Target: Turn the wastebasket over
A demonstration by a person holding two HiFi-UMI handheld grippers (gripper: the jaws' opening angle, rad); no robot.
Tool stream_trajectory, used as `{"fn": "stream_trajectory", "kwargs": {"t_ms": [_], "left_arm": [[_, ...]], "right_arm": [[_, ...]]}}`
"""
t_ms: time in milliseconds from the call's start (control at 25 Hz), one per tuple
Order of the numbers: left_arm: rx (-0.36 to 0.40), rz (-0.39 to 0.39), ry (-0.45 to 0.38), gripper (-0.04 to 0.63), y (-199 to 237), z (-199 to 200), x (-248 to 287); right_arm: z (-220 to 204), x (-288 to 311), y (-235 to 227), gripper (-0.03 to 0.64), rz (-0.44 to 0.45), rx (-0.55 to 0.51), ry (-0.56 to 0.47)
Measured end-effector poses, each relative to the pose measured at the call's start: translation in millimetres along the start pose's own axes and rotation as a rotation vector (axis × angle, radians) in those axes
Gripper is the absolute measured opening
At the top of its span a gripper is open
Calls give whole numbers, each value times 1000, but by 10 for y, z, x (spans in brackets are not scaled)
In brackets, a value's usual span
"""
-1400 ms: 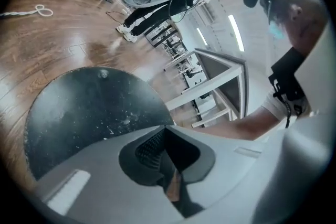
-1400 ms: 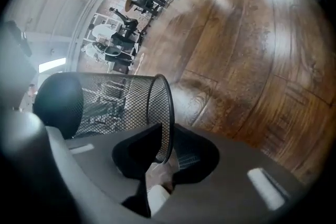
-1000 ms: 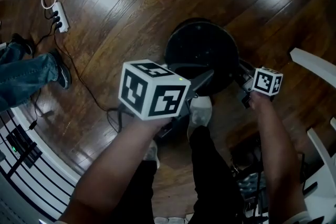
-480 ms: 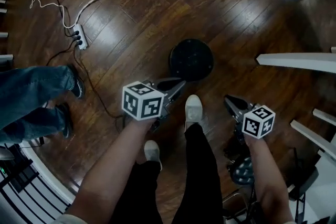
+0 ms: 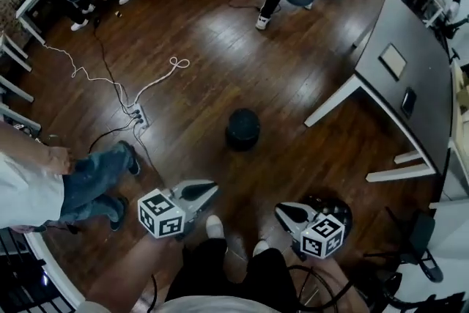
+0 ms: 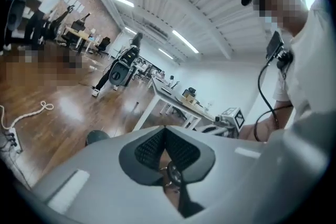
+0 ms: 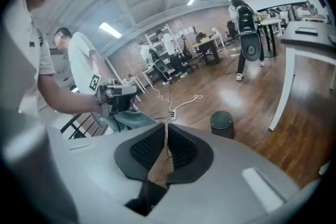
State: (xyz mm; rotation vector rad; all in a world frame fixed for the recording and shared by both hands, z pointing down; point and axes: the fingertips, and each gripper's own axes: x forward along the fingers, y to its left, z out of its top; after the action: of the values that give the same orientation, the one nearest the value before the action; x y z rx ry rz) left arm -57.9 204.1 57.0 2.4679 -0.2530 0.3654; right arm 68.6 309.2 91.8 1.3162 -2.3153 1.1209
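While the wastebasket (image 5: 242,128) stood on the floor (image 5: 220,48), well apart from both, the left gripper (image 5: 210,189) was closed, empty, and the right gripper (image 5: 282,210) barely parted. A careless reach could knock it rolling.

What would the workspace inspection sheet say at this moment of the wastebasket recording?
Surface: dark wood floor, glossy.
Job's things: wastebasket stands alone, flat closed end apparently up.
Clutter: nothing seen.
Grippers: left hand-held gripper shut, empty; right hand-held gripper a slit open, empty; both away from the basket.
Cables: white cord runs to power strip.
Surroundings: table at right; person in jeans at left.
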Motion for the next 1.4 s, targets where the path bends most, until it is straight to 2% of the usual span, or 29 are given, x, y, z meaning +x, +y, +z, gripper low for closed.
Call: {"fn": "stream_trajectory", "kwargs": {"t_ms": [120, 240, 440, 520, 640, 920, 1400], "left_arm": [[98, 3, 7, 0, -730, -136, -426], [158, 33, -31, 0, -1376, -329, -676], [107, 86, -159, 0, -2463, -698, -882], [104, 75, -161, 0, -2864, -870, -915], [161, 72, -144, 0, -3325, -1056, -855], [262, 66, -179, 0, -3693, -910, -795], [344, 41, -237, 0, -3901, -821, -586]], "right_arm": [[-123, -592, 533, 21, 23, -85, -12], [-300, -1129, 822, 26, 34, -183, -39], [-669, -2105, 1188, 48, 35, -285, -70], [-847, -2472, 1307, 48, 35, -296, -80], [-1100, -2936, 1322, 54, 25, -321, -97], [-1149, -3470, 1375, 48, -25, -359, -204], [-1126, -3564, 1267, 40, -30, -410, -279]]}}
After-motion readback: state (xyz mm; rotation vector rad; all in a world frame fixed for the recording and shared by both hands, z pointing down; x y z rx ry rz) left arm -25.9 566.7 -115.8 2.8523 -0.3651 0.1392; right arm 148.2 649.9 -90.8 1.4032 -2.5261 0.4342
